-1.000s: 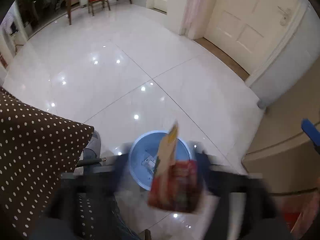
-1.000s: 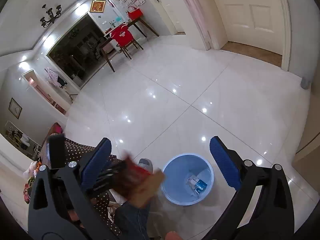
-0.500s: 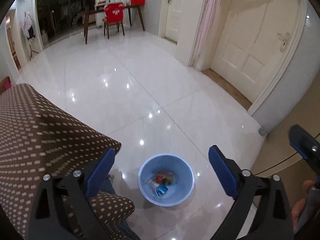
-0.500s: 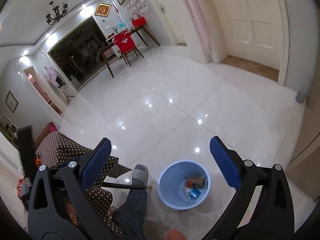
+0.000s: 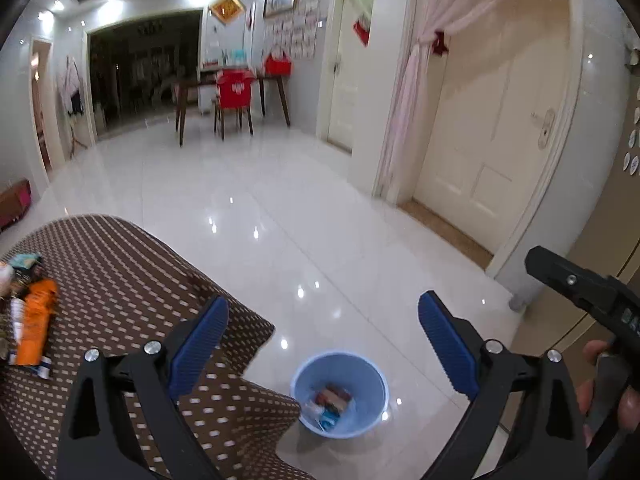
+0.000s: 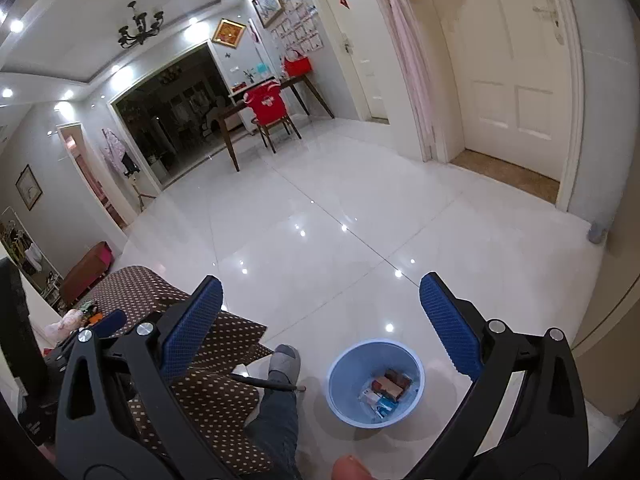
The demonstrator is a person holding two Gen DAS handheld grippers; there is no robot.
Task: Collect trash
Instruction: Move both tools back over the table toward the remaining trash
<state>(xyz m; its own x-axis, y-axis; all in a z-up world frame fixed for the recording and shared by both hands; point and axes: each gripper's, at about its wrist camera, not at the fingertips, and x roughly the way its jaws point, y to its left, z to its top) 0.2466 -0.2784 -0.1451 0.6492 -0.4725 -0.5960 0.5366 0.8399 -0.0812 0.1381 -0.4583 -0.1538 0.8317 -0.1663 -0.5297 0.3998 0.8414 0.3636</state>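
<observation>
Left gripper (image 5: 322, 334) is seen with jaws spread wide, nothing between the blue pads (image 5: 198, 344), nothing touched. The jaws have just been opening further, and the gap is empty in the frame. Right gripper (image 6: 320, 320) is likewise seen wide open, blue pads (image 6: 448, 320) bare, nothing held or touched.

Blue bin (image 5: 340, 394) is seen on the white tiled floor (image 5: 280, 220), below and between the left fingers, just off the corner of the brown dotted tablecloth (image 5: 120, 264). Trash in the bin (image 5: 332, 398) is visible: a red-brown carton, with white and blue wrappers beside it. Same bin (image 6: 374, 382) is framed between the right fingers too, contents (image 6: 386, 392) shown a bit clearer.

Only in the left view: trash left on the tablecloth at the far left edge, an orange packet (image 5: 36, 320) lying flat, with smaller wrappers (image 5: 20, 268) above it, too blurred to name. Also there: the right gripper's black body (image 5: 580, 292) at the right edge, with a hand (image 5: 608, 392) wrapped on its handle.

Only in the right view: a person's leg in dark trousers (image 6: 276, 420) and a grey slipper (image 6: 285, 364) on the floor, just left of the bin; a thin dark rod (image 6: 264, 383) poking out from under the cloth; a chandelier (image 6: 140, 30) on the ceiling. A blue pad (image 6: 108, 322) of the left gripper is caught at the left, above the table. Pink item (image 6: 64, 322) on the table's far end cannot be identified.

Both views share the red-covered chair (image 5: 234, 90) at a dark wooden table and the cream door (image 6: 516, 80).
</observation>
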